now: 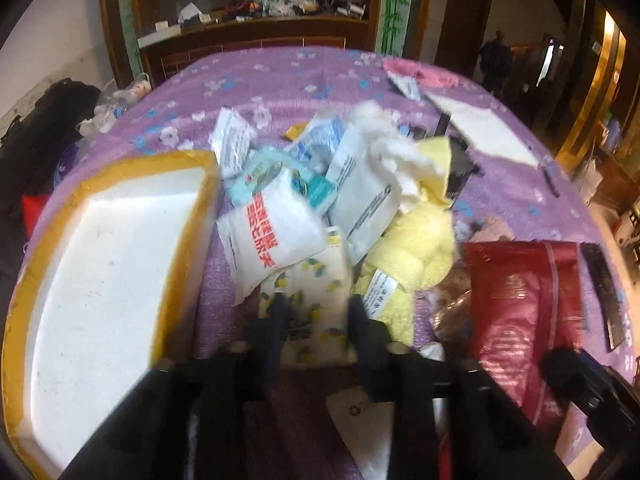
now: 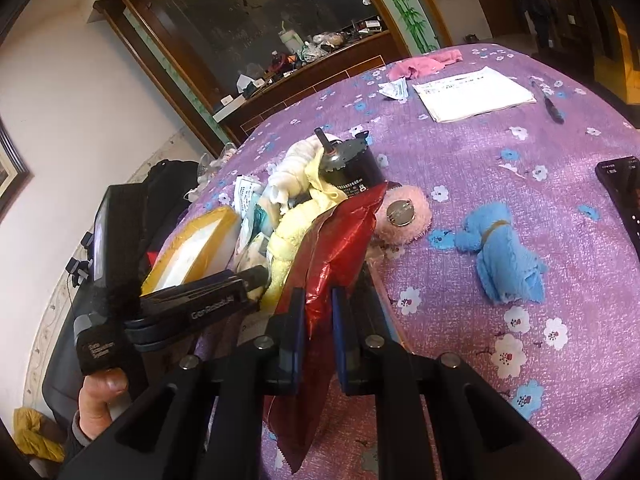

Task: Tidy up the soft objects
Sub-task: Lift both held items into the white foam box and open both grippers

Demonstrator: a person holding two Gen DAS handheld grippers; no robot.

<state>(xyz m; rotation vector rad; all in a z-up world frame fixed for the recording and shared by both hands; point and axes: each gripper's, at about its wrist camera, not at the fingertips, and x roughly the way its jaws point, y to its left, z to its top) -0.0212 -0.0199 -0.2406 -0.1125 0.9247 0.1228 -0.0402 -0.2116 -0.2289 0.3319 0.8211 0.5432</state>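
Note:
My left gripper [image 1: 316,306] is shut on a white tissue pack with a lemon print [image 1: 316,276], at the near edge of a pile of white sachets [image 1: 272,232], a yellow plush towel [image 1: 408,256] and white stuffing [image 1: 384,136]. A white foam box with yellow tape [image 1: 108,256] lies just left of the pile. My right gripper [image 2: 318,300] is shut on a red foil bag [image 2: 340,236], which also shows in the left wrist view [image 1: 524,292]. The left gripper's body [image 2: 192,304] shows in the right wrist view beside the box [image 2: 192,248].
On the purple flowered bedspread [image 2: 500,184] lie a blue knitted cloth [image 2: 504,256], a pink plush with a metal disc [image 2: 404,216], a black cylinder [image 2: 352,168], papers [image 2: 472,94], a pink cloth [image 2: 424,62], a pen [image 2: 546,100] and a phone [image 2: 624,192]. A wooden headboard shelf [image 1: 256,28] stands behind.

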